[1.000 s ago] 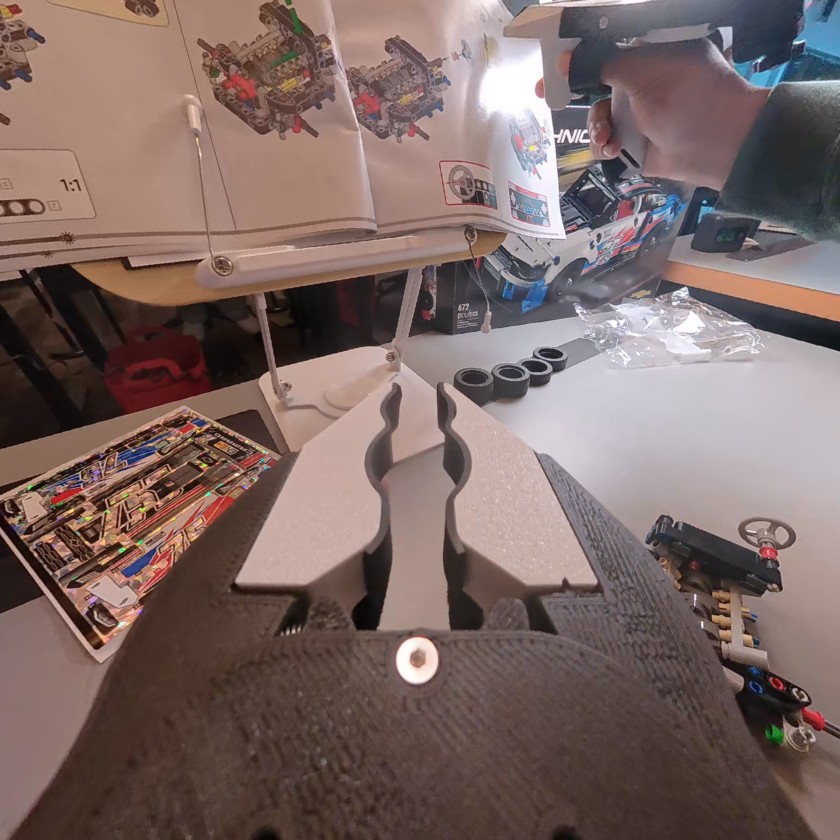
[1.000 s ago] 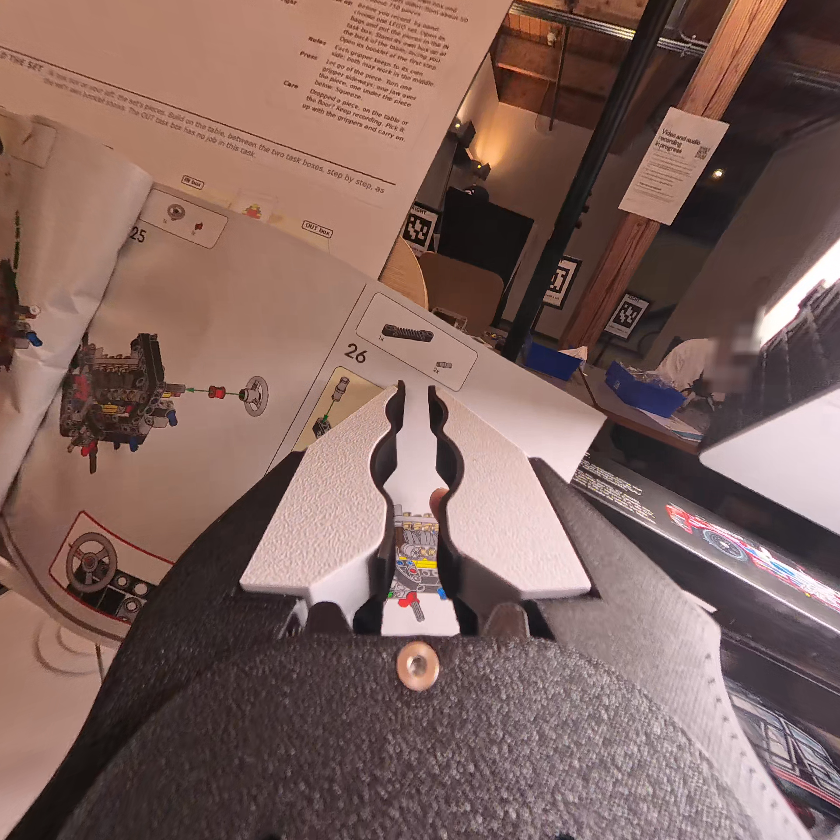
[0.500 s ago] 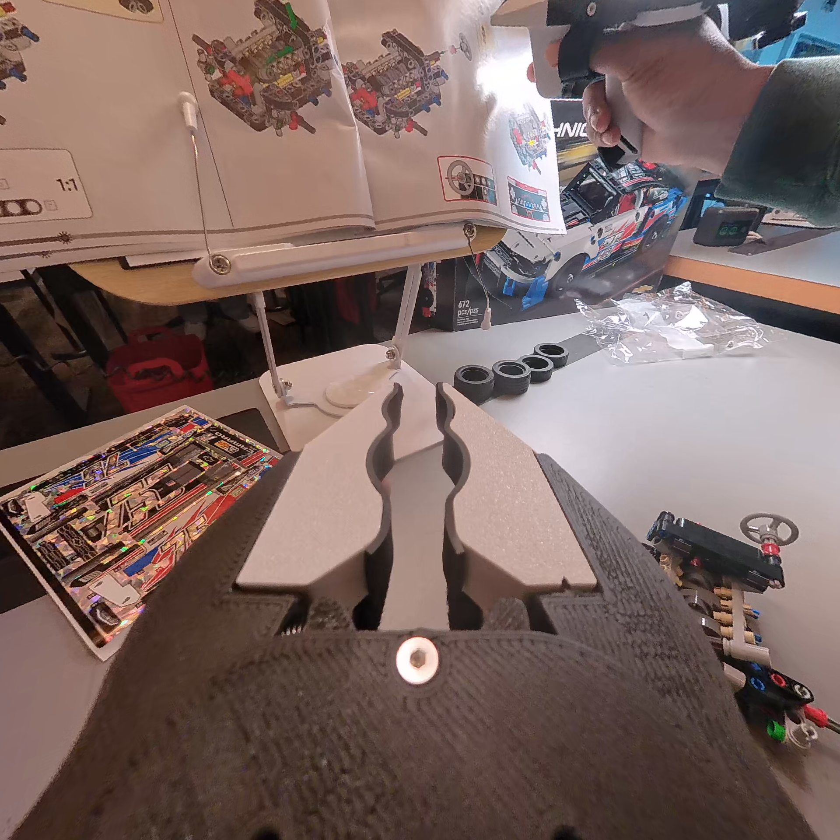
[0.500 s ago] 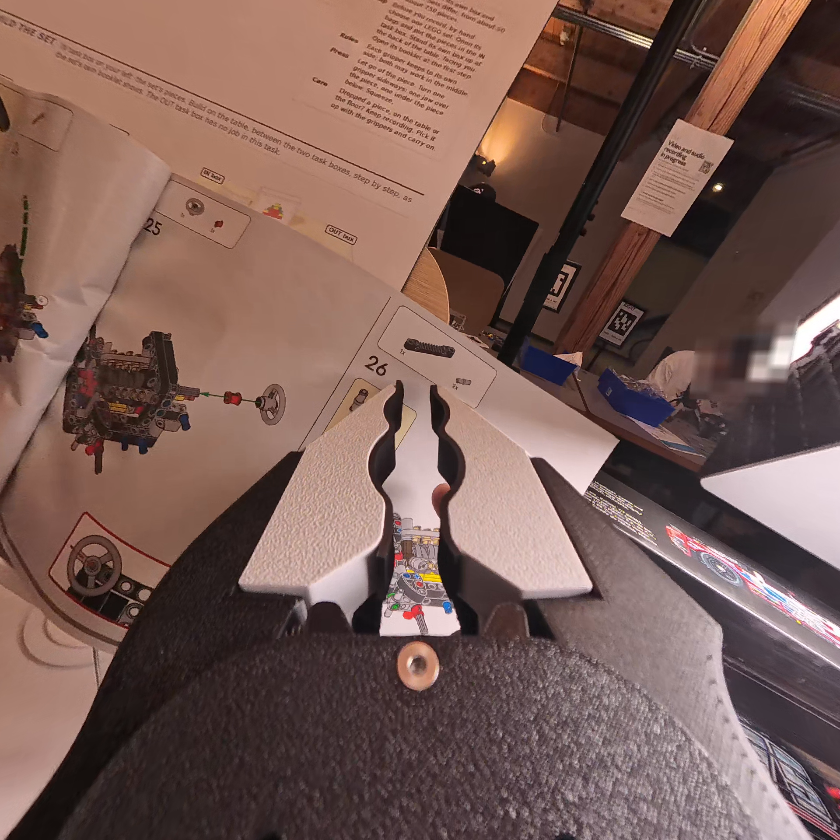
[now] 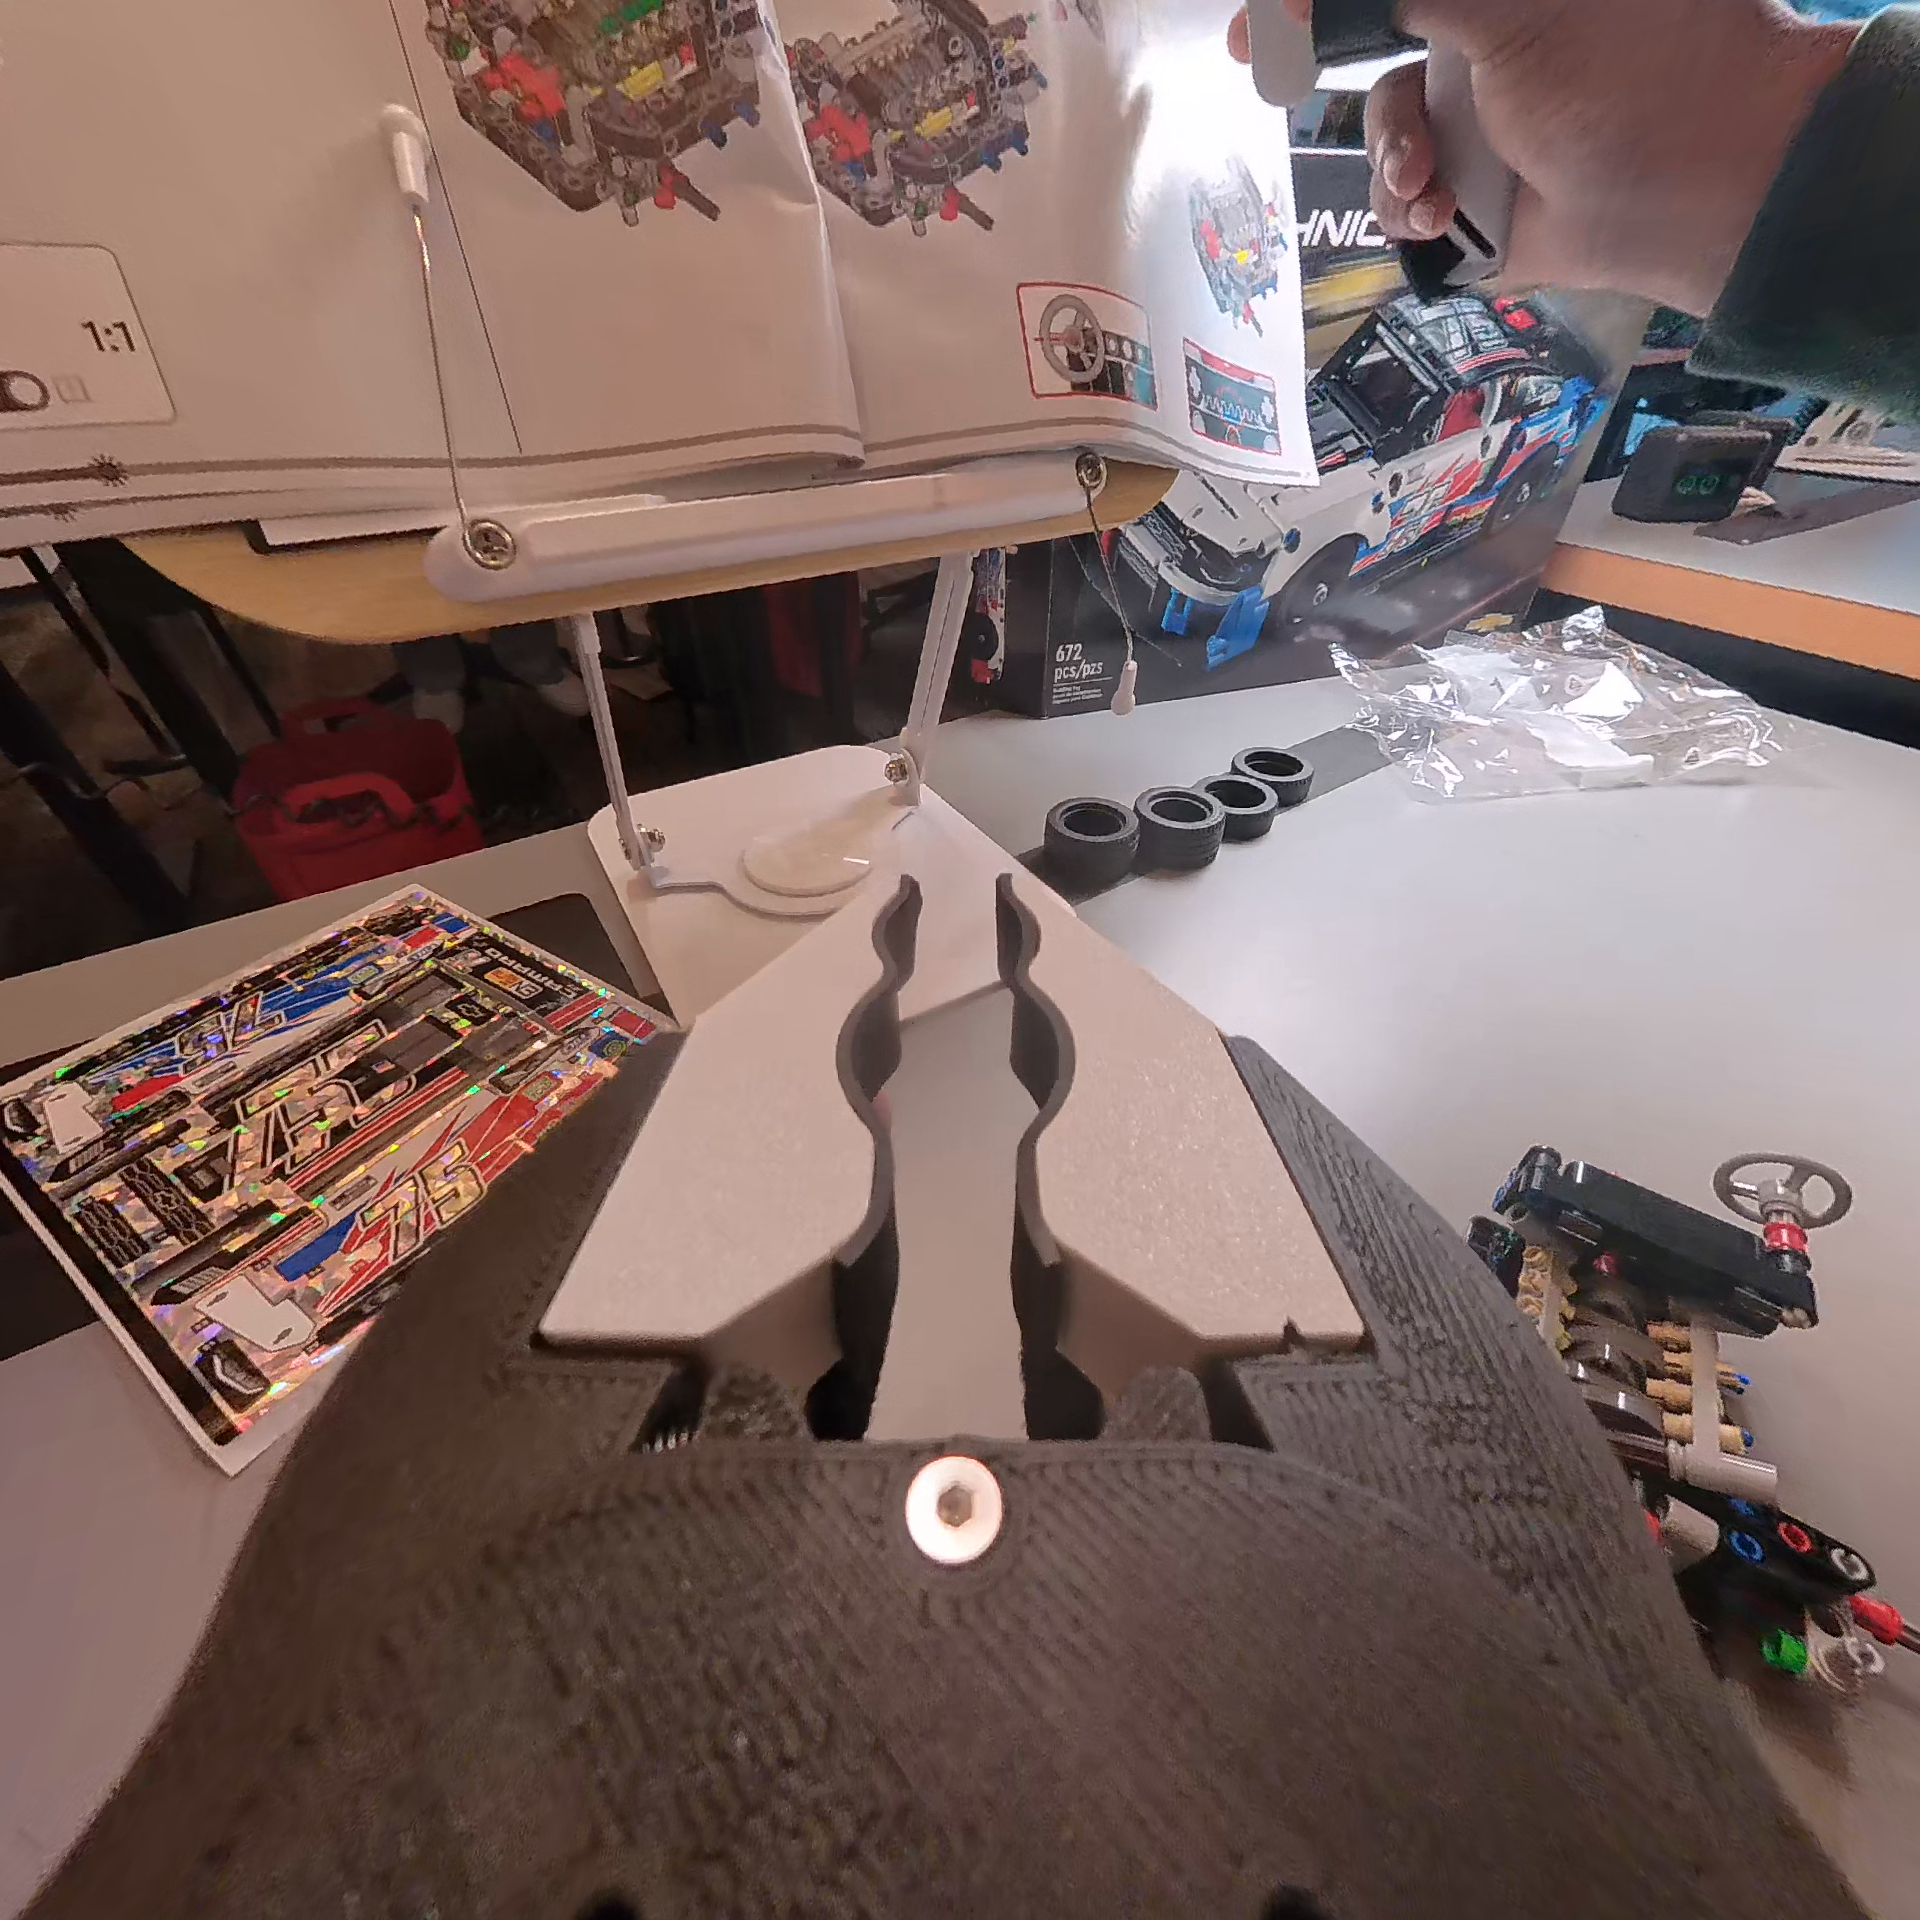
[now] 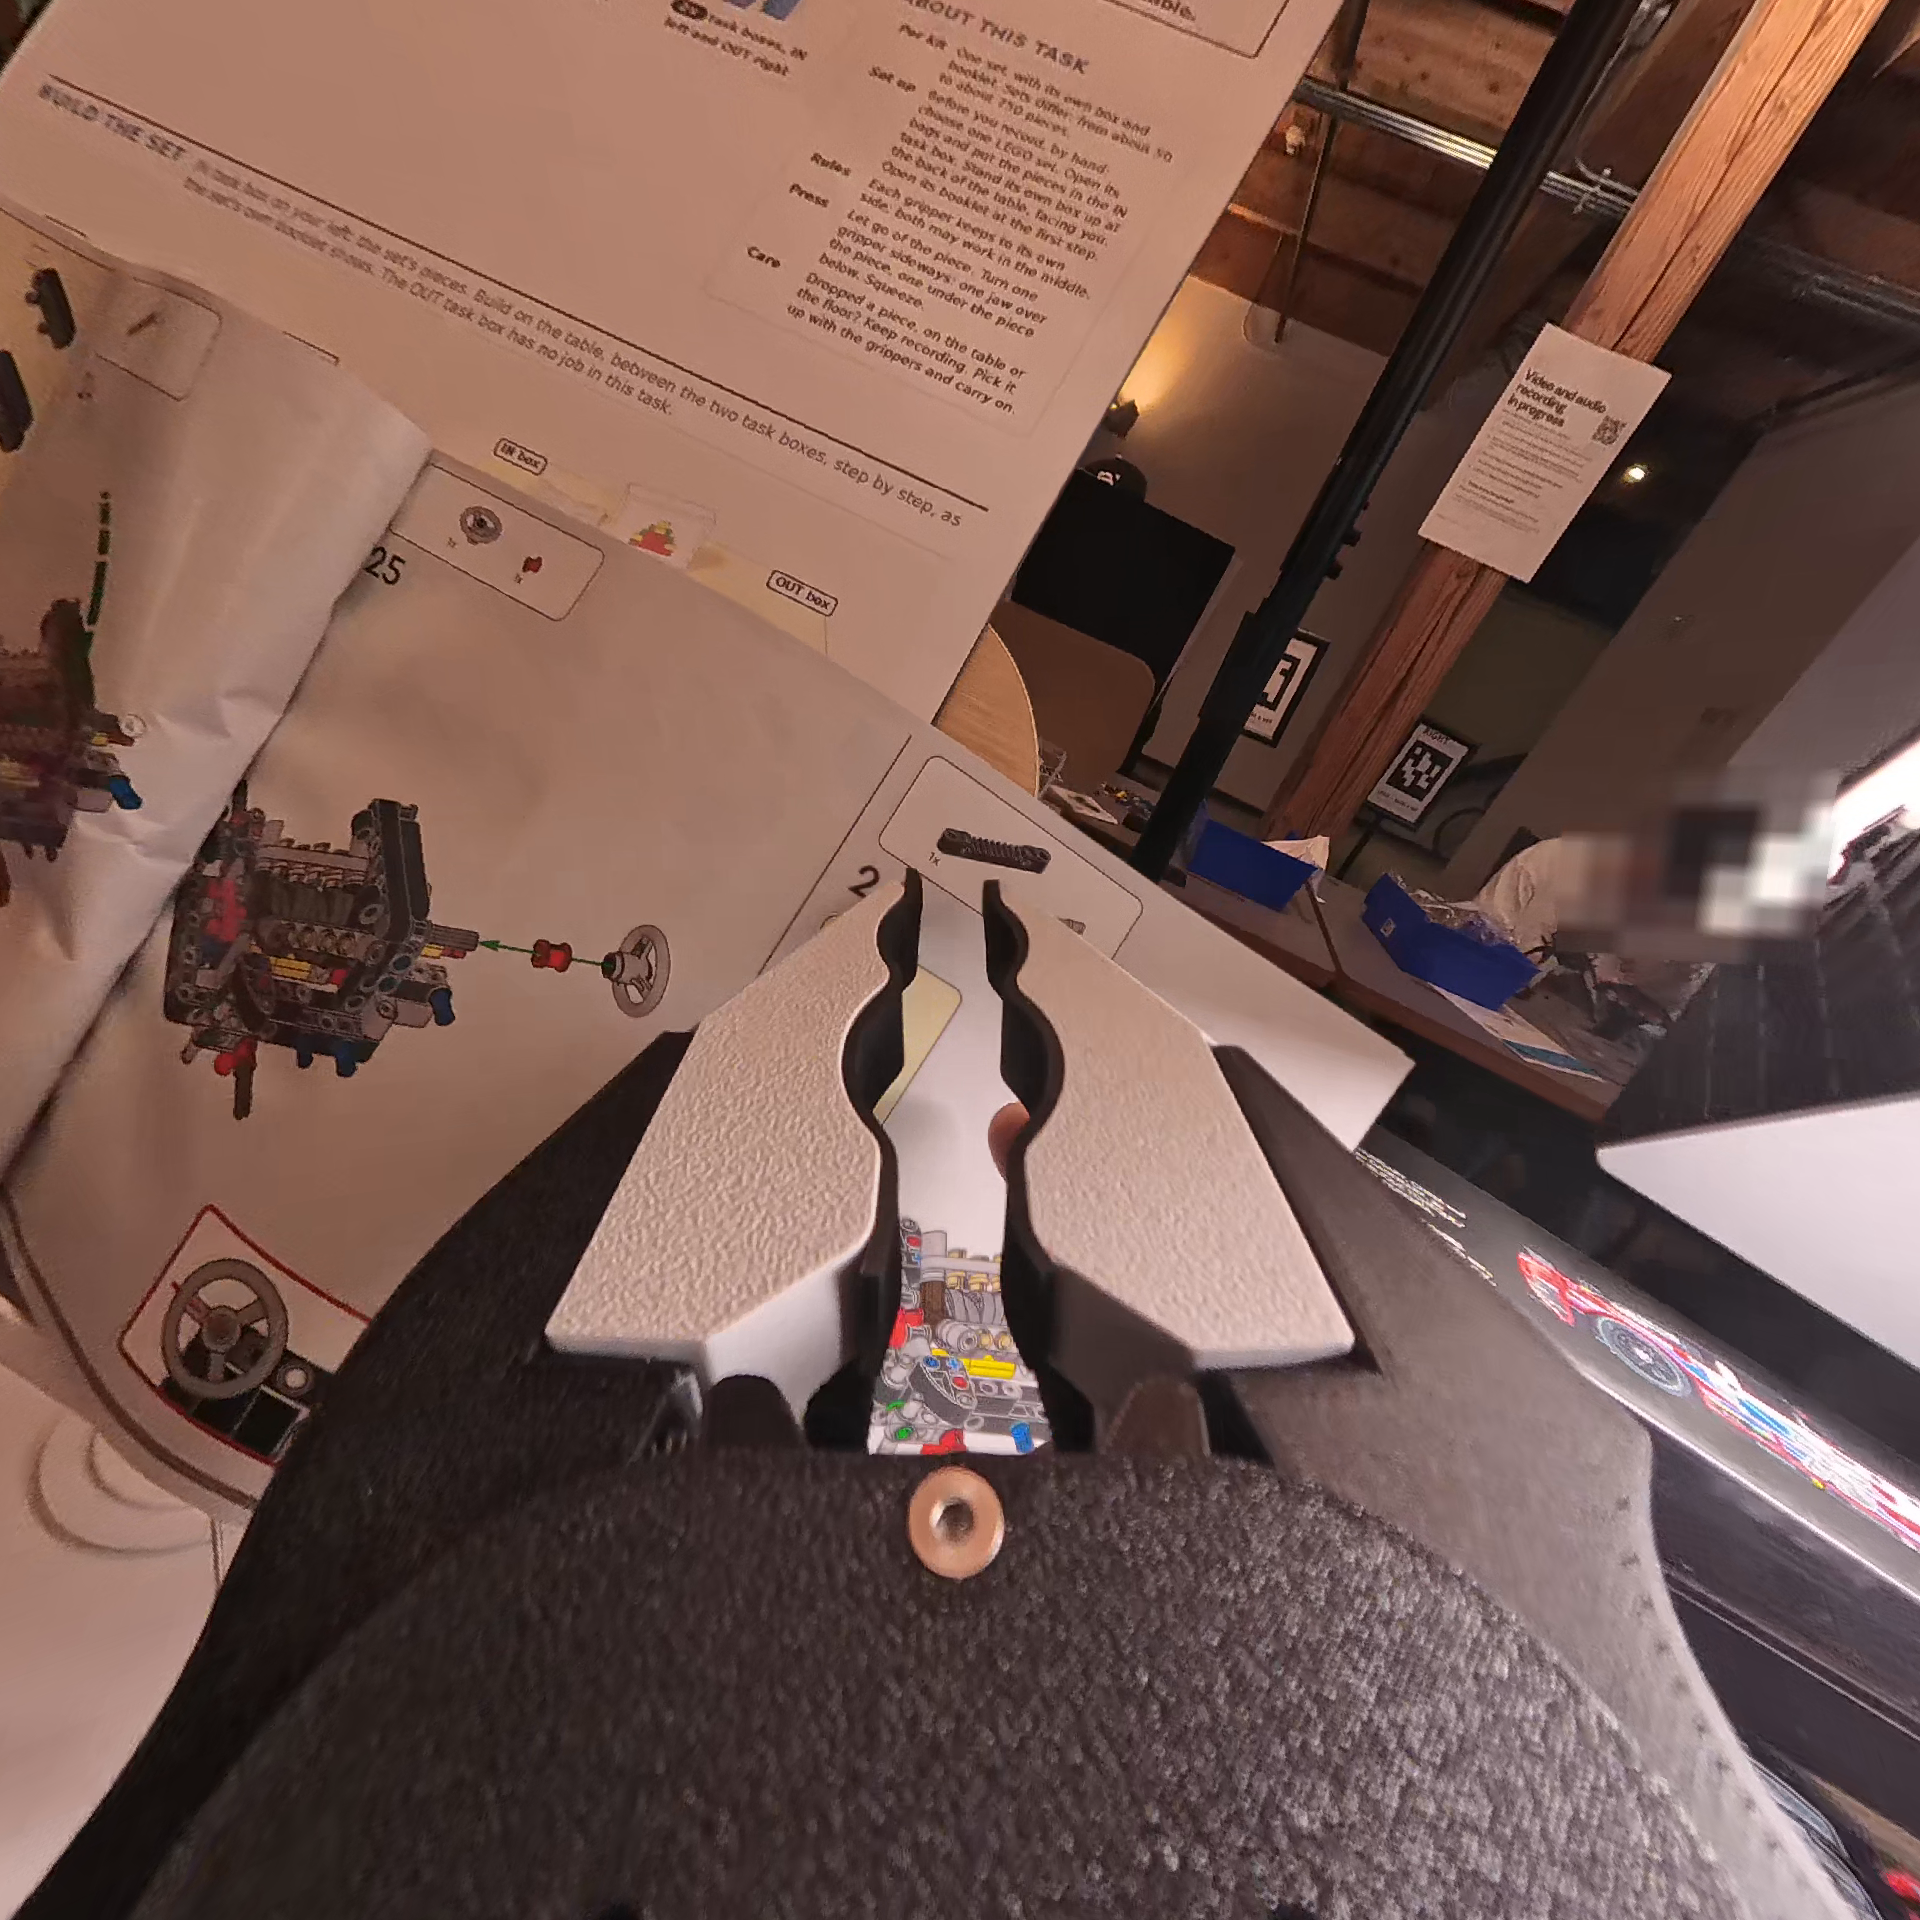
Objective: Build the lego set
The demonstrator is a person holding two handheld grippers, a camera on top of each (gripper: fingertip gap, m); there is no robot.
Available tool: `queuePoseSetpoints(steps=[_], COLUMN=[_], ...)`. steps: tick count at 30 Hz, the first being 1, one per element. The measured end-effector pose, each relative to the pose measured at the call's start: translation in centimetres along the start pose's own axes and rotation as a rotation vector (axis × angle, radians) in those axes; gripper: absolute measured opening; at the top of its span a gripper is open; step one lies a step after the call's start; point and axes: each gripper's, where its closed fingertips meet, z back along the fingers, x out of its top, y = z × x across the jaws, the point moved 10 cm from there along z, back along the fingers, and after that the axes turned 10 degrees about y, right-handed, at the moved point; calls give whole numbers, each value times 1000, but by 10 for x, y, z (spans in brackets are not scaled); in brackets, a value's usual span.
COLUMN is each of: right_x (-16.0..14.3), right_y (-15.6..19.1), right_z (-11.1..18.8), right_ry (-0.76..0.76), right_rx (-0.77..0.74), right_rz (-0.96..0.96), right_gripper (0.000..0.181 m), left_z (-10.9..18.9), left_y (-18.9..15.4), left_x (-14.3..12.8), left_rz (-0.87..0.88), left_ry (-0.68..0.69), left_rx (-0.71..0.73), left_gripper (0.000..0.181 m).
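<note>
My left gripper [image 5: 954,902] hovers low over the grey table [image 5: 1455,987], jaws nearly together with nothing between them. The partly built lego chassis [image 5: 1662,1340], black with a grey steering wheel, lies on the table to its right. The instruction booklet [image 5: 644,260] stands open on a white stand [image 5: 748,520]. My right gripper [image 6: 951,891] lies against a lifted booklet page [image 6: 540,790], jaws nearly together; the page shows flat behind the gap, not pinched. A person's fingertip [image 6: 1006,1132] shows between the fingers. The hand with the right gripper [image 5: 1538,135] shows at the top right of the left wrist view.
A shiny sticker sheet [image 5: 301,1132] lies at the left. Several black tyres [image 5: 1179,816] stand in a row behind the stand's base. A crumpled clear bag [image 5: 1558,707] and the set's box [image 5: 1403,447] are at the back right. A printed sheet [image 6: 727,208] hangs behind the booklet. Spacing between my two grippers at the tips: around 35 centimetres.
The right gripper and hand have moved up and forward along the lifted page. The left gripper has edged slightly towards the booklet stand. Both jaw gaps are unchanged.
</note>
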Motion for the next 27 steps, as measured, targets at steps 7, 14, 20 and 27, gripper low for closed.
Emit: queuePoseSetpoints(steps=[7, 14, 20, 27], right_x=[-15, -26, -56, -131], right_y=[-11, 3, 64, 135], right_z=[-1, 32, 140, 266], right_ry=[58, 12, -104, 92], right_rx=[-49, 25, 309, 497], right_rz=[-86, -108, -255, -216], right_gripper=[8, 10, 11, 11], left_z=[2, 6, 41, 77], left_y=[1, 6, 50, 86], left_x=[2, 7, 38, 46], left_rz=[-2, -19, -59, -146], left_ry=[-17, -36, -64, 322], left_rx=[13, 46, 170, 94], left_gripper=[14, 16, 14, 13])
